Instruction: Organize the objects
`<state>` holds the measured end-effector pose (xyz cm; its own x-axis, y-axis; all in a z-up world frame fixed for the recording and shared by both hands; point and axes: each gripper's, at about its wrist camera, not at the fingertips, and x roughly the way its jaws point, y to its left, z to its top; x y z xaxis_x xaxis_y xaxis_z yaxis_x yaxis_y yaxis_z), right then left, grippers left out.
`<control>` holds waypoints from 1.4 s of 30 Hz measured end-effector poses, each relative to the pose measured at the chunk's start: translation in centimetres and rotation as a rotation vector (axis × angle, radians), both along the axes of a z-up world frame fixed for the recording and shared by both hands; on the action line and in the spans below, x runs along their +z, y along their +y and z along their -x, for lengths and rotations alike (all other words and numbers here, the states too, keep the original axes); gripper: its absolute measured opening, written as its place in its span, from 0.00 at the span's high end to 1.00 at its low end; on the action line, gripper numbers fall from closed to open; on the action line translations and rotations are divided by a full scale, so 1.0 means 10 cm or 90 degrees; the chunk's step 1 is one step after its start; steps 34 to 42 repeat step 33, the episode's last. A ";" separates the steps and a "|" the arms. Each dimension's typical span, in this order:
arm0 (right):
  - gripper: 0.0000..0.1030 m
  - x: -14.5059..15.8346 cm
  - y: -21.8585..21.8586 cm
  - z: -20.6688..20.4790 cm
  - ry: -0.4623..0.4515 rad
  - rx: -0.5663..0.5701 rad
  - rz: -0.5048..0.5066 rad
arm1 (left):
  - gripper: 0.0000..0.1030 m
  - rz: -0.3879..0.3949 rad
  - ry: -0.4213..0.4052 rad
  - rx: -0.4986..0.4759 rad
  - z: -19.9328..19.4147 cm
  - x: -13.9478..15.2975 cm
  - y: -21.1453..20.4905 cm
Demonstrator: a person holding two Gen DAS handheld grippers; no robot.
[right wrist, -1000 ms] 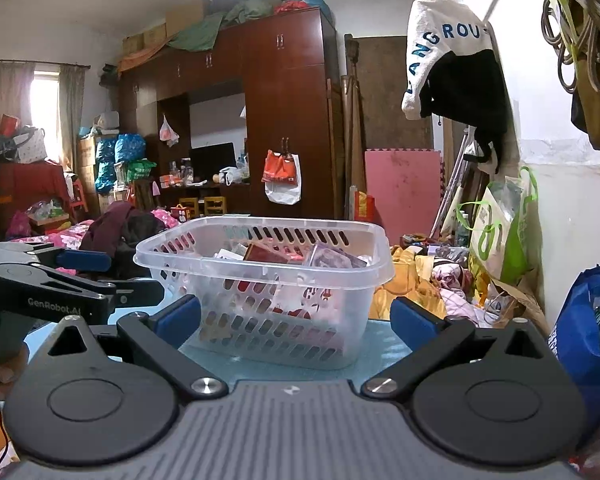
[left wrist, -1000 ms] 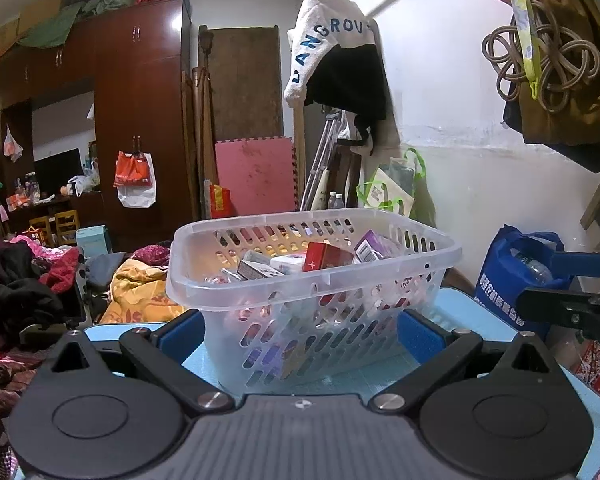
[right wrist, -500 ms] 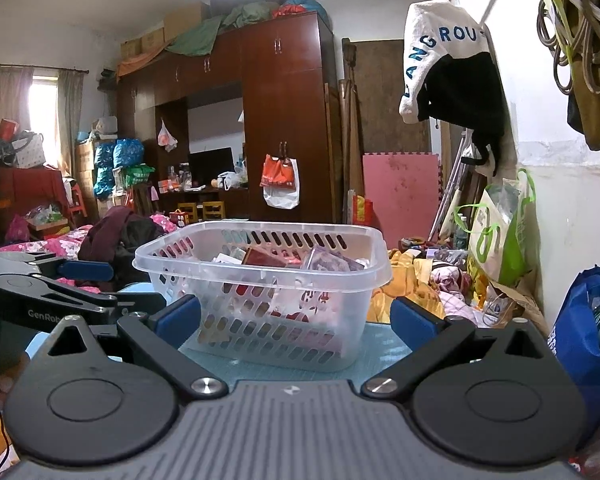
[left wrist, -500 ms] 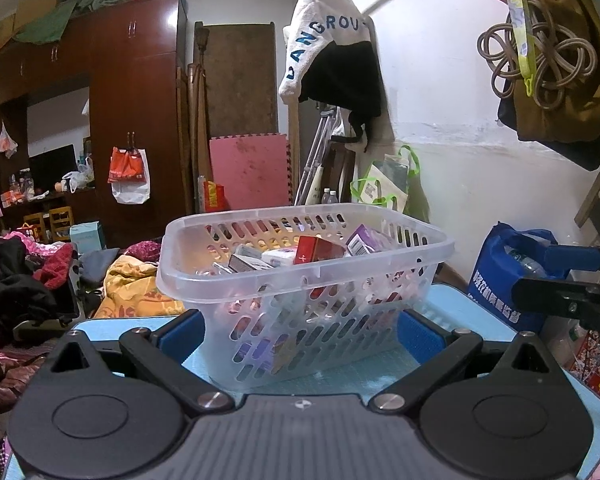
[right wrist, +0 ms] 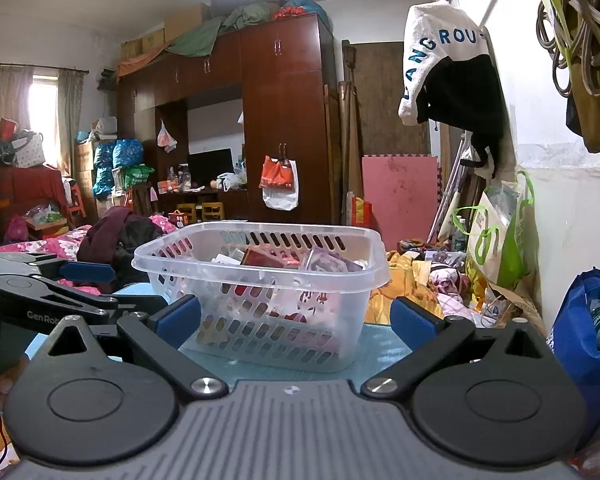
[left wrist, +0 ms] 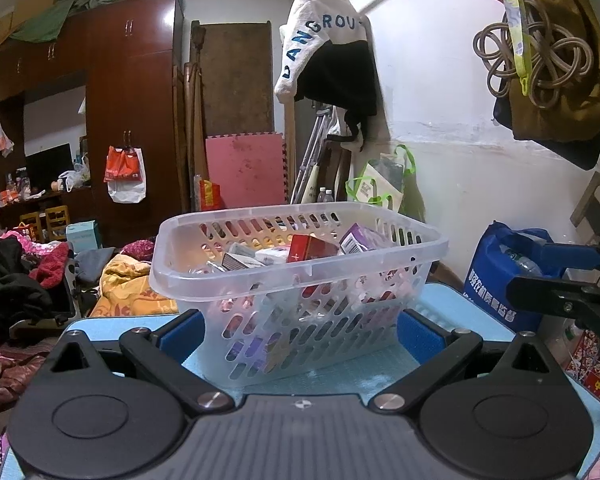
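Note:
A clear slotted plastic basket (left wrist: 300, 276) stands on a light blue tabletop (left wrist: 440, 300). It holds several small boxes, among them a red box (left wrist: 312, 246) and a purple box (left wrist: 360, 238). My left gripper (left wrist: 299, 332) is open, its blue pads (left wrist: 180, 330) framing the basket's near wall just ahead of them. From the other side, the basket (right wrist: 260, 268) fills the gap of my right gripper (right wrist: 296, 320), also open and empty. Each gripper shows in the other's view: the right gripper (left wrist: 560, 276) at the right edge, the left gripper (right wrist: 60, 280) at the left.
A blue bag (left wrist: 500, 272) with bottles stands right of the table by the white wall. A green-handled bag (right wrist: 496, 240) and heaped clothes (left wrist: 20, 272) lie beyond. Coiled cords (left wrist: 536, 60) hang overhead at the right. A dark wardrobe (left wrist: 132, 120) fills the back.
The basket sits slightly further left in the left wrist view as that gripper drifts. The right wrist view barely shifts. Both grippers stay open.

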<state>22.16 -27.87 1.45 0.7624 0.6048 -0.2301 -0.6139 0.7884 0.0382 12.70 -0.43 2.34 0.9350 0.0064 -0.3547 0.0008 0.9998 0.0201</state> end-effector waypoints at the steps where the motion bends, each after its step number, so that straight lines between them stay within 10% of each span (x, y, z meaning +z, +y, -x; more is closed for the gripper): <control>1: 0.00 0.00 0.00 0.00 0.000 0.000 0.000 | 0.00 0.000 0.000 0.000 0.00 0.00 0.00; 42: 0.00 0.03 0.00 0.00 -0.006 -0.002 0.003 | 0.00 -0.003 0.005 -0.012 -0.11 0.03 -0.05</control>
